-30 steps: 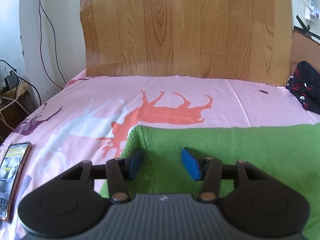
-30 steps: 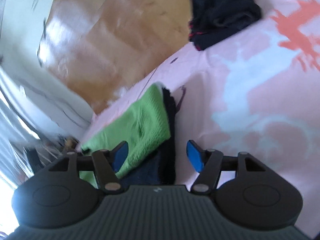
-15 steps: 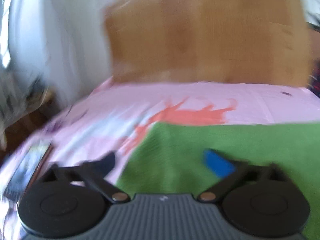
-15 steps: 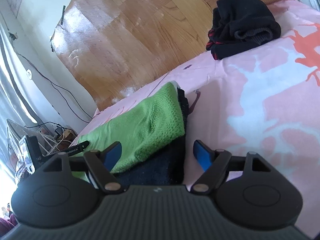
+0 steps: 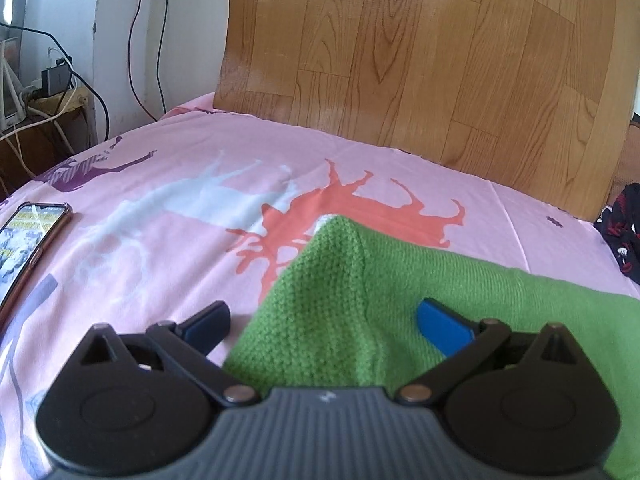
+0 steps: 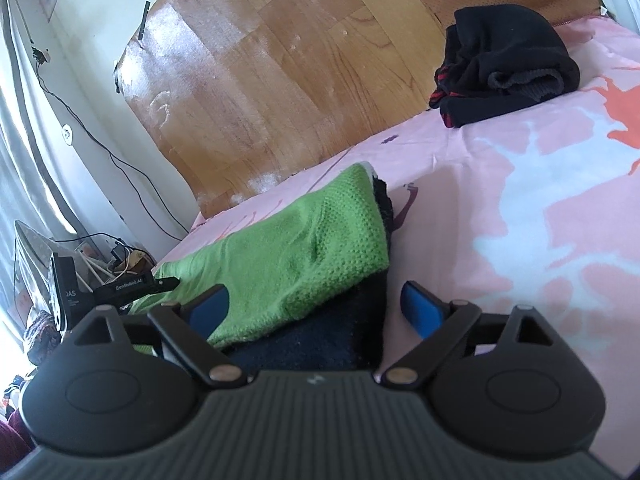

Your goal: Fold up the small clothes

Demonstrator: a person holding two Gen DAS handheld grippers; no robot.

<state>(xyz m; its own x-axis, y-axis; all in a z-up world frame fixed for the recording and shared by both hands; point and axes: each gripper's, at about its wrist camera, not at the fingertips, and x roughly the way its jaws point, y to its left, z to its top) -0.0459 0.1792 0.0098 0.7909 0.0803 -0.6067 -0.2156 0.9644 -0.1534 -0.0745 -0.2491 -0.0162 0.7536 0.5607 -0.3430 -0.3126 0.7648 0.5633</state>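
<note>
1. Where the bed fills most of both views, a pink bed sheet with deer shapes in orange, pale blue and purple [image 5: 192, 168] covers it, smooth with a few soft creases.
2. The green knitted cloth [image 5: 332, 300] lies on the near right part of the sheet in the left view, with one corner raised into a small peak.
3. The left gripper [image 5: 324, 320] has its two blue pads spread wide, one on each side of that raised corner, and neither pad presses the cloth.
4. The right gripper [image 6: 316, 306] is spread wide too, with the green cloth [image 6: 304, 248] and a dark navy fabric [image 6: 320, 340] under it lying between its pads.
5. A phone in a clear case [image 5: 28, 248] lies flat on the sheet at the far left.
6. A black bundle of clothes with red trim [image 6: 504, 64] sits at the far right of the bed, well apart from the green cloth.
7. A wooden-look floor sheet [image 5: 420, 52] leans up against the wall behind the bed.
8. Black and white cables [image 5: 60, 92] hang and tangle by the white wall on the left.
</note>
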